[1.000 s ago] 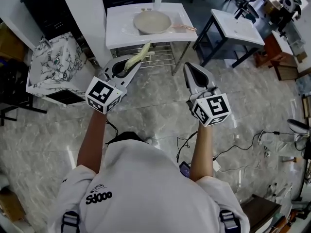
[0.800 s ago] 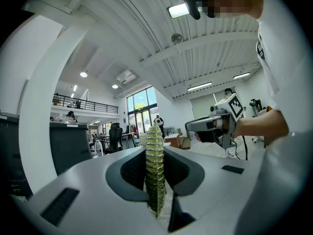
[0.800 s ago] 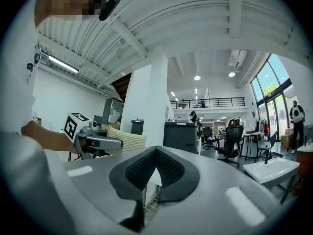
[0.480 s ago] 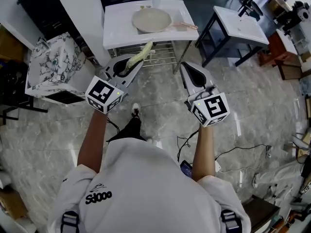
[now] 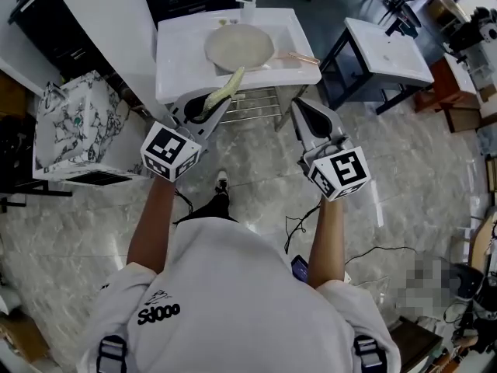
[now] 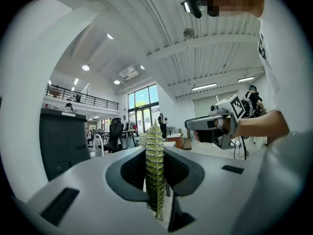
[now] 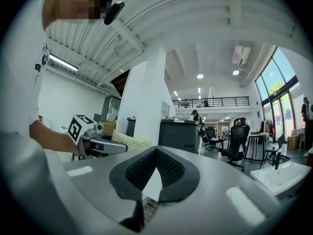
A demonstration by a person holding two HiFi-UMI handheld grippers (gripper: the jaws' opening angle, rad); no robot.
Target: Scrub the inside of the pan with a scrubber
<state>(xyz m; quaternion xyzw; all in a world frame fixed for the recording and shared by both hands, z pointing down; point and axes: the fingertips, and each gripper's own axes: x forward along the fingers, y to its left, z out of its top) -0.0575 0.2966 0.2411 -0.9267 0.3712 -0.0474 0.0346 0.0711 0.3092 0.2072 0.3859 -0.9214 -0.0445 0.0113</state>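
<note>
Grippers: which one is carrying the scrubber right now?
The left gripper: its fingers are clamped on the pale yellow-green scrubber, which sticks out toward the pan. The right gripper is shut with nothing in it.

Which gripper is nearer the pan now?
Left. The left gripper, holding the scrubber, is just short of the pan; the right gripper is farther back, off to its right.

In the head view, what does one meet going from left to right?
Black-and-white marbled box → left gripper with yellowish mesh scrubber → right gripper → small white side table
</note>
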